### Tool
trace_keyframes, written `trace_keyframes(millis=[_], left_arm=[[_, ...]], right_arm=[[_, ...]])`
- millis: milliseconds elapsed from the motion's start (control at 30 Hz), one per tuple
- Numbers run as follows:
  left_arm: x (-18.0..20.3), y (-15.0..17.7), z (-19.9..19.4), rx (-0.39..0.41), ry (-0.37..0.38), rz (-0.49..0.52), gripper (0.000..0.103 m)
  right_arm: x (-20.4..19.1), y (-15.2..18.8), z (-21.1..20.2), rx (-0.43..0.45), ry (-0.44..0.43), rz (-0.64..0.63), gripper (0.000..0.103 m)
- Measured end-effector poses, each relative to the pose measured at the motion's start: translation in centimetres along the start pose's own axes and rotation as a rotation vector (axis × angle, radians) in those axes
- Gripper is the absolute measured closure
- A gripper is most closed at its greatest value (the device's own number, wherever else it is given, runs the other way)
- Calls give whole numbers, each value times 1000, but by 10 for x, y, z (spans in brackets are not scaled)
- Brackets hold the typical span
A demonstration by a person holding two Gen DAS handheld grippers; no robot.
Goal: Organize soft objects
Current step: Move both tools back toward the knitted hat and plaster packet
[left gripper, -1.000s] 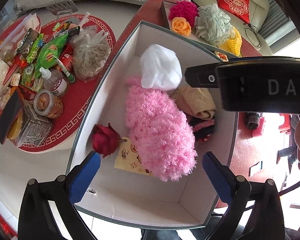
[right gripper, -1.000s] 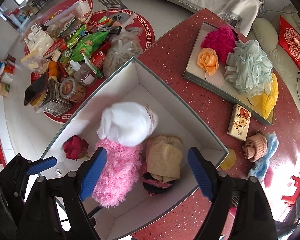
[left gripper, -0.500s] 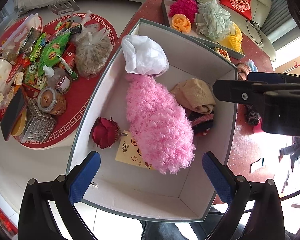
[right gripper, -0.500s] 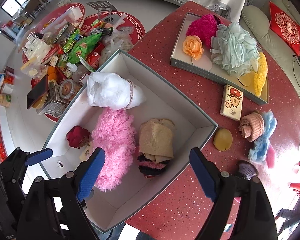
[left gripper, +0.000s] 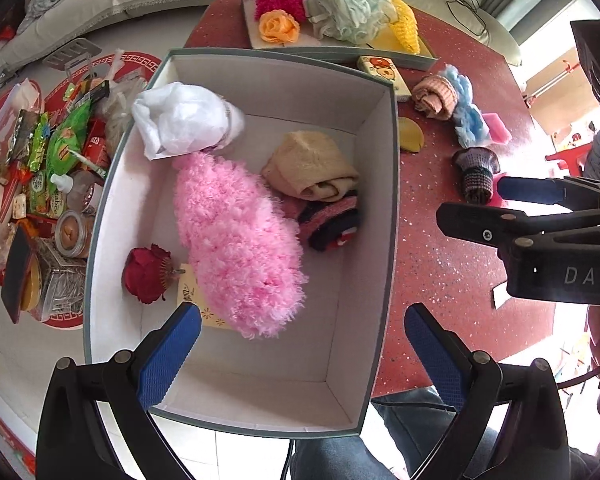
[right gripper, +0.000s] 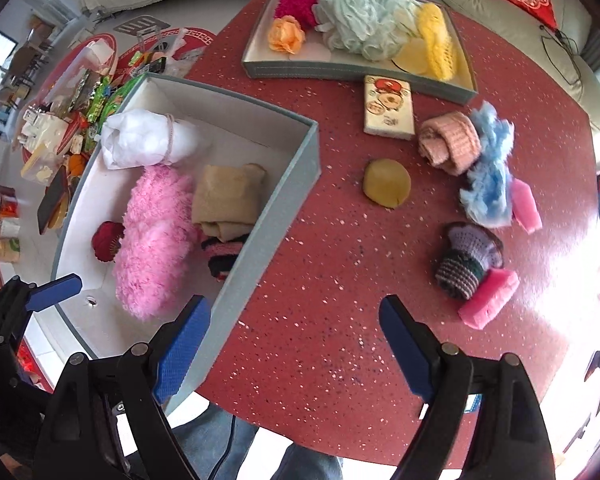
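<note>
Hovering over bare red table [right gripper: 340, 280], the right tool [right gripper: 296, 344] is held spread wide, nothing pinched or touched. The loose soft things lie far and right of it: the knitted striped piece [right gripper: 466, 262] nearest, its long axis running near-to-far, a pink sponge [right gripper: 488, 294] touching it. The left tool [left gripper: 300, 354], equally spread and empty, is kept over the open box [left gripper: 392, 208], so the right hand is judged nearer.

Pink fluffy item [left gripper: 236, 248], white bundle [left gripper: 184, 120] and folded tan cloth [left gripper: 312, 168] lay inside the box [left gripper: 388, 208]; knitted pieces [right gripper: 468, 260] lay right.
</note>
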State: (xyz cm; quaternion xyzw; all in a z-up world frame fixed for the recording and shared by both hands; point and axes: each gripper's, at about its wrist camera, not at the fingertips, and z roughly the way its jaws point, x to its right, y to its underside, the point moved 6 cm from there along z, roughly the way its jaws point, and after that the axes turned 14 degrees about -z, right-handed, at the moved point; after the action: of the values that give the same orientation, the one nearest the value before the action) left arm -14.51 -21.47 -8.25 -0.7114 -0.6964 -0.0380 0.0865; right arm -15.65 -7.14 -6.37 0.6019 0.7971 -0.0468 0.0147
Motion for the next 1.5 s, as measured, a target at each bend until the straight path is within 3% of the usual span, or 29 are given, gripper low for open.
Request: trace_keyframes(millis=[500, 800, 1000, 1200, 1500], left_arm=[[111, 18, 17, -64, -18, 236, 1], [179, 31, 50, -139, -11, 311, 1], [208, -1, 74, -122, -19, 229, 1], [228, -40, 106, -90, -57, 175, 1], [250, -46, 149, -114, -102, 173, 1]], right_arm=[[117, 153, 11, -41, -5, 401, 14], [149, 224, 27, -76, -31, 543, 14], [150, 243, 37, -76, -63, 578, 14], [148, 238, 51, -73, -67, 553, 14], [146, 224, 73, -78, -31, 462, 14]])
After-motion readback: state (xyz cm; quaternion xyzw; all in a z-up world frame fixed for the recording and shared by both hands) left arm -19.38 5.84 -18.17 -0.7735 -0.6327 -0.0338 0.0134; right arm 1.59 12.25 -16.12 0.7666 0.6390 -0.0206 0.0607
